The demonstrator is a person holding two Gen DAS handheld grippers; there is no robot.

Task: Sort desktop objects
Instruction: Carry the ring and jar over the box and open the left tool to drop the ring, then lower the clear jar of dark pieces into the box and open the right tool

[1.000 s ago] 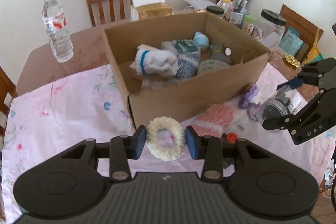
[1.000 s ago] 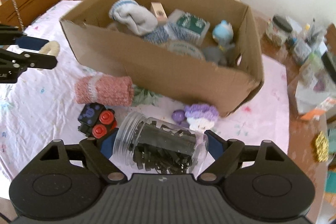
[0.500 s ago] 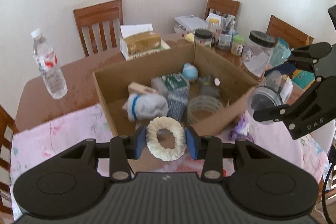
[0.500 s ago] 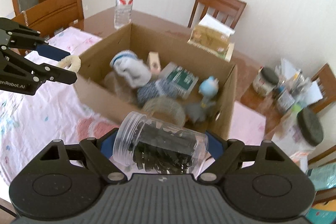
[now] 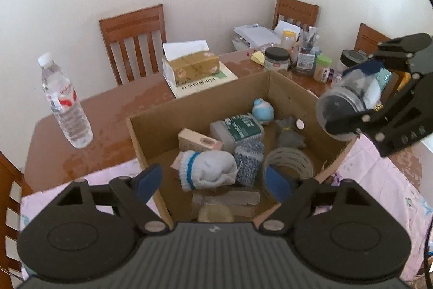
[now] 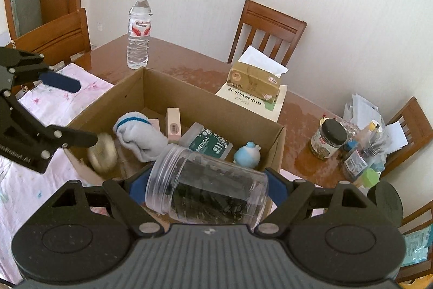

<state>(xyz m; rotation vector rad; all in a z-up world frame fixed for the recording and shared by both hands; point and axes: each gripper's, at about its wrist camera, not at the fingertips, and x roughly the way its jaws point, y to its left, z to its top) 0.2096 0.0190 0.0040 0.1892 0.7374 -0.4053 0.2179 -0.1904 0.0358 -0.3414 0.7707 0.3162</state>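
White walls and wooden chairs ring a brown table (image 5: 113, 110), where an open cardboard box (image 5: 200, 110) holds a rolled sock (image 5: 208, 174), a tape roll (image 5: 291, 161), a blue toy (image 5: 262, 110) and small packs. Over it, the left gripper (image 5: 209, 180) has its jaws opening with nothing between them. The right gripper (image 6: 207, 184) clamps a clear plastic jar (image 6: 208, 194) crosswise by its ends; it looks light, rigid and slippery, so hold it squarely.

Right gripper (image 6: 207, 187) clamping a clear jar (image 6: 207, 191) sideways over the cardboard box (image 6: 211, 106), left gripper (image 6: 73, 110) opening, cream ring (image 6: 102, 152) dropping beneath it
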